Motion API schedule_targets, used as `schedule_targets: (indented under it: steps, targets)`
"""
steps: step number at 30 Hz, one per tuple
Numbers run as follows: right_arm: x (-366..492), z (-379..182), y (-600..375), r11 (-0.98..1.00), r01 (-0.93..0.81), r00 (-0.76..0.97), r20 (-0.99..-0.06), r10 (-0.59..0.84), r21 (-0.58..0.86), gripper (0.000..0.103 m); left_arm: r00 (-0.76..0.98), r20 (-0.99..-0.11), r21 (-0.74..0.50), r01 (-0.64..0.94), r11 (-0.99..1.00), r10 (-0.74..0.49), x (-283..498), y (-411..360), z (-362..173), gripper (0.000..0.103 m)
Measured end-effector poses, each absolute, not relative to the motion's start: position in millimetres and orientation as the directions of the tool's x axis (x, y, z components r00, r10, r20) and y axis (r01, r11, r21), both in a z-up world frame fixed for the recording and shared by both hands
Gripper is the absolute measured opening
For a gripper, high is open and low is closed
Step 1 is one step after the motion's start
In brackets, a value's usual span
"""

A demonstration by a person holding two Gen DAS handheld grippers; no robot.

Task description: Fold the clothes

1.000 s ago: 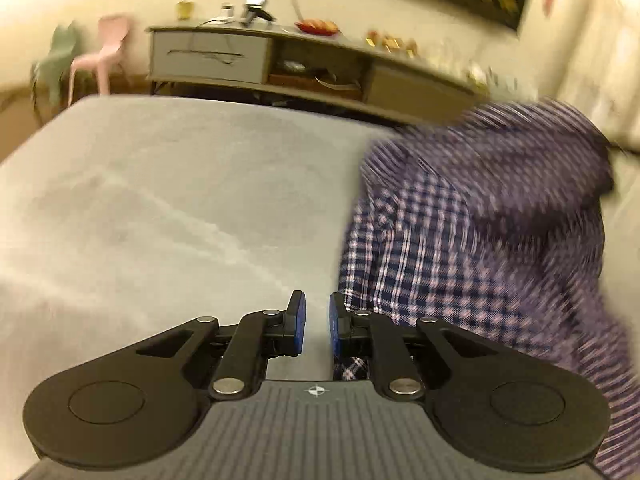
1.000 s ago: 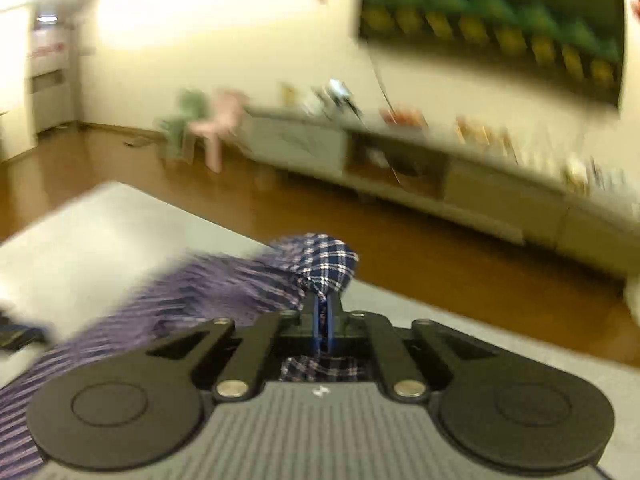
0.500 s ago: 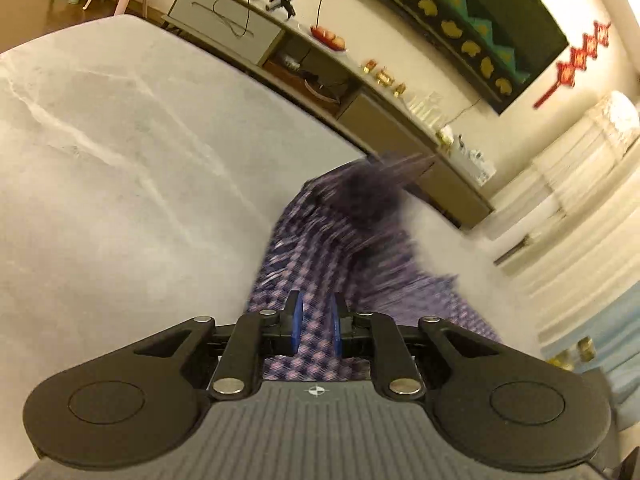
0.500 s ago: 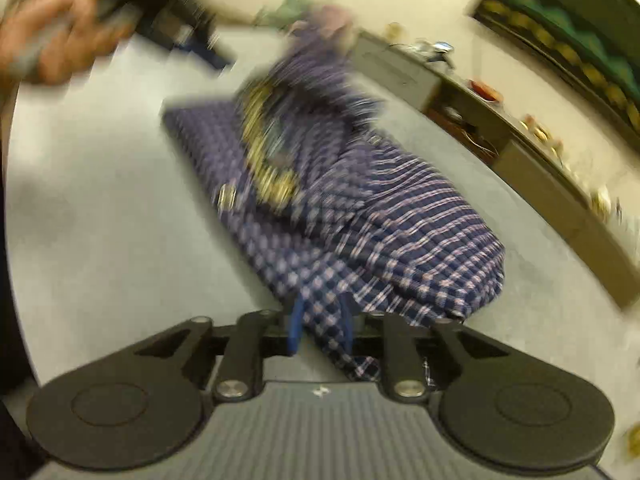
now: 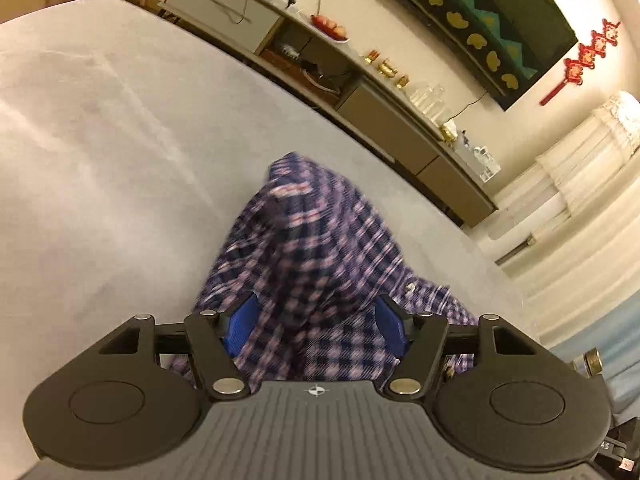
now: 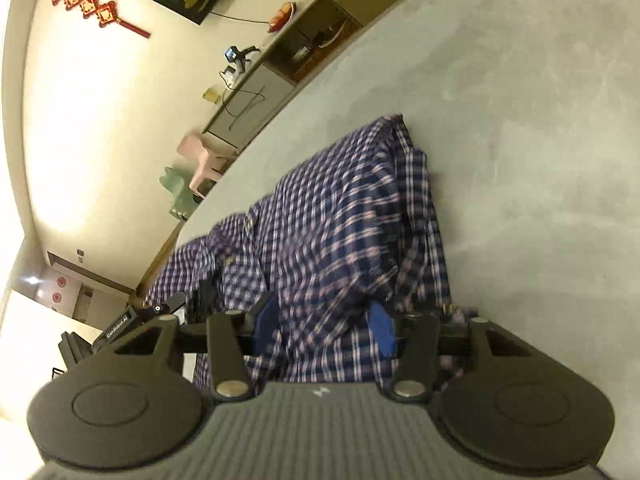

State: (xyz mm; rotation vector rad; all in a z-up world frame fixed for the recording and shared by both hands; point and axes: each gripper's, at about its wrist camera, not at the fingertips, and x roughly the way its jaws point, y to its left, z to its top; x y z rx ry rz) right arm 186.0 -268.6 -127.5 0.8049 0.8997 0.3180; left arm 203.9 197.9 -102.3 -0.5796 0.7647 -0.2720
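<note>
Plaid shirt [image 5: 316, 264] heaped mid grey table [image 5: 100, 152], nearer its right edge. Left gripper [image 5: 316, 324] jaws just been opening, now wide, cloth slack between pads. Right gripper [image 6: 324, 324] parted, cloth between, unpinched. Step: release after fold. Next: regrip an edge, flatten heap.

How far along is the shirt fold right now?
Partly done: the plaid shirt lies bunched in layers on the grey table. The left hand-held gripper has just been opening over the cloth; the right hand-held gripper also stands open. Flattening and squaring remain.
</note>
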Motion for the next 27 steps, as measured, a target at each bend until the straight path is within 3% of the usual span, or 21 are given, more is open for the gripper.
schedule_targets:
  steps: [2,4,11,14,19,22,24,26,27]
  targets:
    - [189.8,-126.7,-267.7,0.684,0.062,0.599,-0.575,0.558,0.727,0.005,0.684,-0.572,-0.580,0.051,0.813,-0.452,210.5,188.9,-100.4,0.018]
    - [190.0,-123.4,-266.1,0.697,0.050,0.597,-0.581,0.553,0.715,0.003,0.679,-0.567,-0.578,0.075,0.813,-0.466,210.9,183.9,-94.6,0.010]
    - [155.8,-85.9,-287.8,0.687,-0.003,0.687,-0.498,0.529,0.726,0.003,0.658,-0.510,-0.627,0.156,0.763,-0.553,161.2,195.0,-71.2,0.003]
    - [147.1,-91.1,-305.3,0.687,0.074,0.672,-0.545,0.501,0.723,0.003,0.625,-0.552,-0.594,0.170,0.786,-0.552,127.2,194.3,-80.4,0.003]
    - [141.9,-113.0,-296.3,0.706,0.108,0.536,-0.639,0.551,0.700,0.003,0.625,-0.655,-0.517,0.039,0.855,-0.425,119.1,210.2,-116.8,0.003]
    - [127.0,-95.1,-286.3,0.791,0.072,0.576,-0.673,0.465,0.608,0.003,0.638,-0.632,-0.534,0.052,0.844,-0.440,114.4,221.7,-114.6,0.003]
    - [116.7,-80.4,-281.4,0.852,0.062,0.623,-0.687,0.374,0.520,0.012,0.650,-0.607,-0.551,0.071,0.831,-0.458,115.5,225.6,-107.2,0.005]
    - [107.2,-66.9,-274.2,0.897,0.050,0.676,-0.676,0.293,0.439,0.017,0.655,-0.589,-0.568,0.082,0.819,-0.474,121.1,227.9,-100.5,0.022]
    - [103.1,-61.0,-269.1,0.913,0.042,0.705,-0.659,0.260,0.406,0.017,0.654,-0.587,-0.575,0.077,0.814,-0.476,127.4,227.7,-100.2,0.051]
